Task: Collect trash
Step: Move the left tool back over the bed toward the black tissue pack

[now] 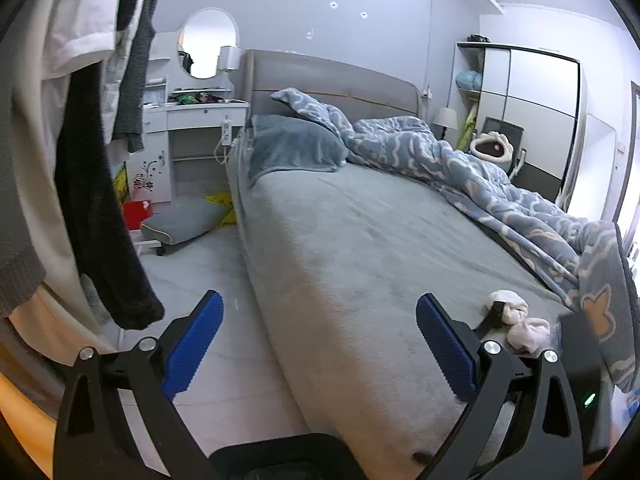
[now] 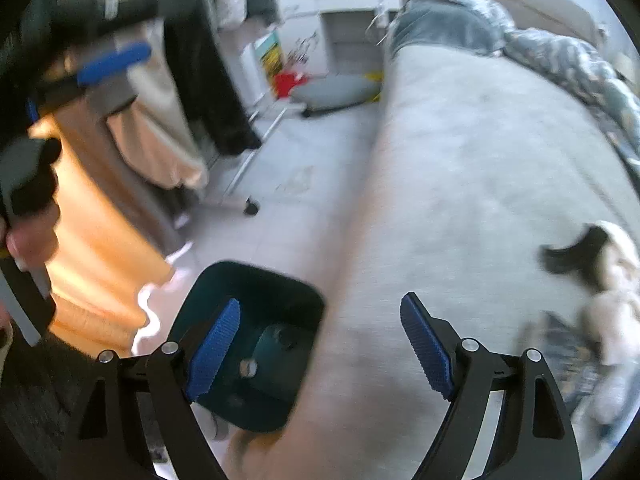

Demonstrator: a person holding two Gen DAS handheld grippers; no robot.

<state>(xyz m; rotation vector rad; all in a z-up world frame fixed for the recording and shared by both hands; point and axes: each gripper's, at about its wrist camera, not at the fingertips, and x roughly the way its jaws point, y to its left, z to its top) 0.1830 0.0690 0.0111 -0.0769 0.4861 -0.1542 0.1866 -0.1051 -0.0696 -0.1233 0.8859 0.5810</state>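
Beside the grey-covered bed, left wrist view: the left gripper has its blue-padded jaws spread wide, nothing between them, hanging over the bed's near edge and the pale tiled floor. A dark bin rim shows at the bottom, below the gripper. On the bed's near right part lies a crumpled pinkish-white bundle with a black strip; cannot tell whether it is tissue or cloth. A rumpled blue patterned duvet runs along the bed's far side, with a blue-grey pillow at the head. Left of the bed hang dark and light clothes; a white dresser with a round mirror stands by the headboard, a grey cushion on the floor before it.

Right wrist view, blurred: the right gripper also has jaws apart and empty. Under its left finger, a dark teal square-mouthed plastic trash bin stands on the floor against the bed side; small pale bits lie inside, unclear what. The same white-and-black bundle sits on the bed at the right edge. At upper left, the other gripper's blue pad and a hand on a handle show, left of the bin.
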